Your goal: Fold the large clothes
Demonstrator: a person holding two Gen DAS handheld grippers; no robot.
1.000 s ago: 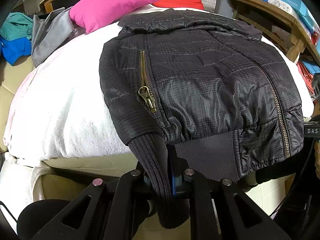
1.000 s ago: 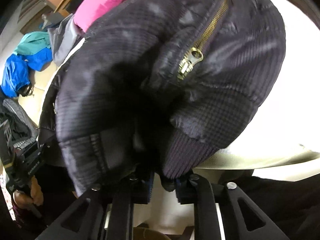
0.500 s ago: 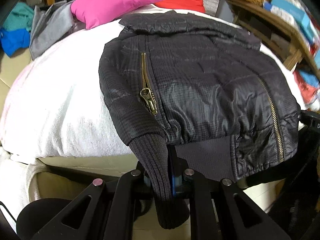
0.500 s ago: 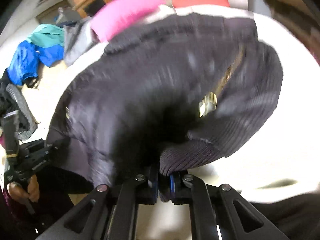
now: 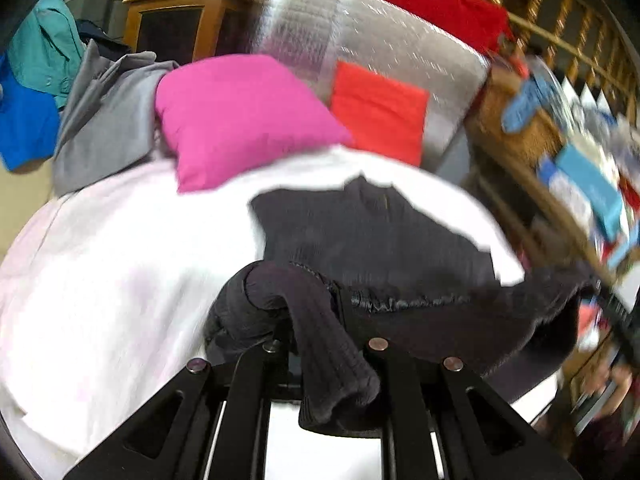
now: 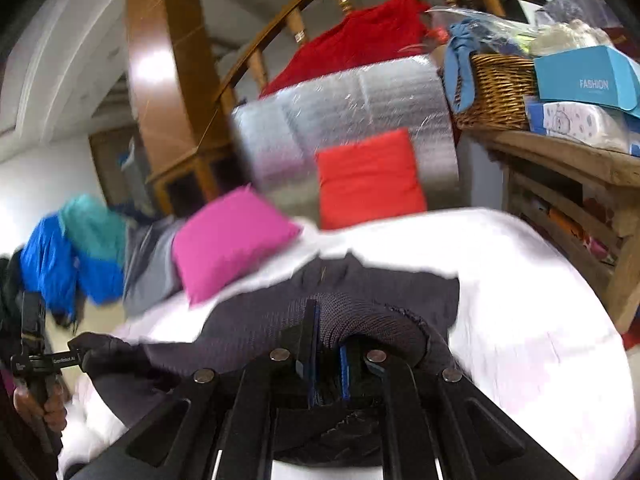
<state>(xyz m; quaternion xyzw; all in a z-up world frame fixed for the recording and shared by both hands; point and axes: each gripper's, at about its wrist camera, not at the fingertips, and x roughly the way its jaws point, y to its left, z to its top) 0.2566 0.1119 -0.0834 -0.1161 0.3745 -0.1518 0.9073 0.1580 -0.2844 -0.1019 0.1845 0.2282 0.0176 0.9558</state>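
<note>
The black jacket [image 5: 372, 232] lies partly on the white blanket [image 5: 100, 280] that covers the bed, its collar end flat toward the pillows and its near hem lifted off the surface. The left gripper [image 5: 326, 354] is clamped on the jacket's ribbed cuff [image 5: 332, 364], which drapes out over the fingers and hangs down between the two black arms. From the right wrist view, the right gripper [image 6: 326, 354] is pinched tight on a ribbed knit edge of the same jacket [image 6: 360, 292], the fabric arching over the blue pads [image 6: 344, 372]. The raised hem stretches between the two grippers, sagging in the middle. Both views are smeared by blur, so the exact fold line is hard to make out; it seems that the lower half is being carried up over the upper half.

Beyond the jacket a pink pillow [image 5: 240, 120] and a red pillow [image 5: 378, 112] rest at the head of the bed, against a silver quilted panel [image 5: 360, 40]. A grey garment [image 5: 108, 112] is heaped just left of the pink pillow, with blue and teal clothes [image 5: 32, 92] further left. On the right, a wooden shelf [image 6: 580, 160] holds a wicker basket [image 6: 496, 88] and a blue box [image 6: 584, 76]. At the left edge of the right wrist view, a hand [image 6: 40, 404] grips the other tool's handle
</note>
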